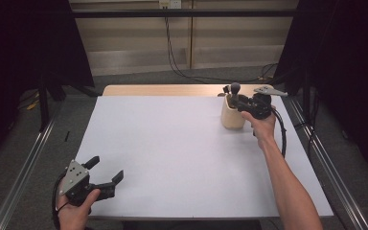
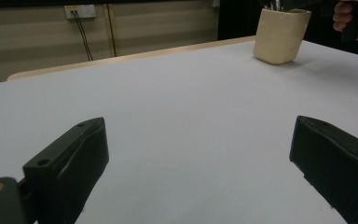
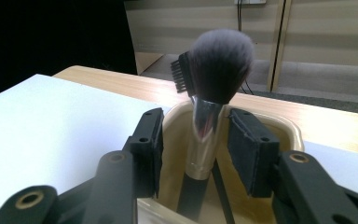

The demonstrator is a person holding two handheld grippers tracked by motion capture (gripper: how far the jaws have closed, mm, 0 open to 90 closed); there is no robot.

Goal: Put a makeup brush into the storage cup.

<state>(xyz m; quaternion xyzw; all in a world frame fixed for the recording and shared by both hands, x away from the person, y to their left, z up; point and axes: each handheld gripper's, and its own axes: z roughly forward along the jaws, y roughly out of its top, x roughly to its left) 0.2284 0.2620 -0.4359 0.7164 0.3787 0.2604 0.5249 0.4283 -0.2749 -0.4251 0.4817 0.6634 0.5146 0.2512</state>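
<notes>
A cream cup (image 1: pixel 232 117) stands at the far right of the white table (image 1: pixel 172 153). In it stand a fluffy dark-tipped makeup brush (image 3: pixel 221 65) with a silver ferrule and a small black comb brush (image 3: pixel 181 74). My right gripper (image 1: pixel 234 101) reaches over the cup's rim (image 3: pixel 293 133). Its jaws flank the big brush's ferrule with a small gap on each side, so the right gripper (image 3: pixel 193 140) is open. My left gripper (image 1: pixel 107 167) rests at the near left corner, wide open and holding nothing. From the left gripper (image 2: pixel 198 154), the cup (image 2: pixel 279 37) shows far off.
A bare wooden strip (image 1: pixel 172 90) runs along the table's far edge. Black cables (image 1: pixel 172 57) hang down the back wall onto the floor. Metal rails (image 1: pixel 24 167) flank the table on both sides. Dark curtains stand at left and right.
</notes>
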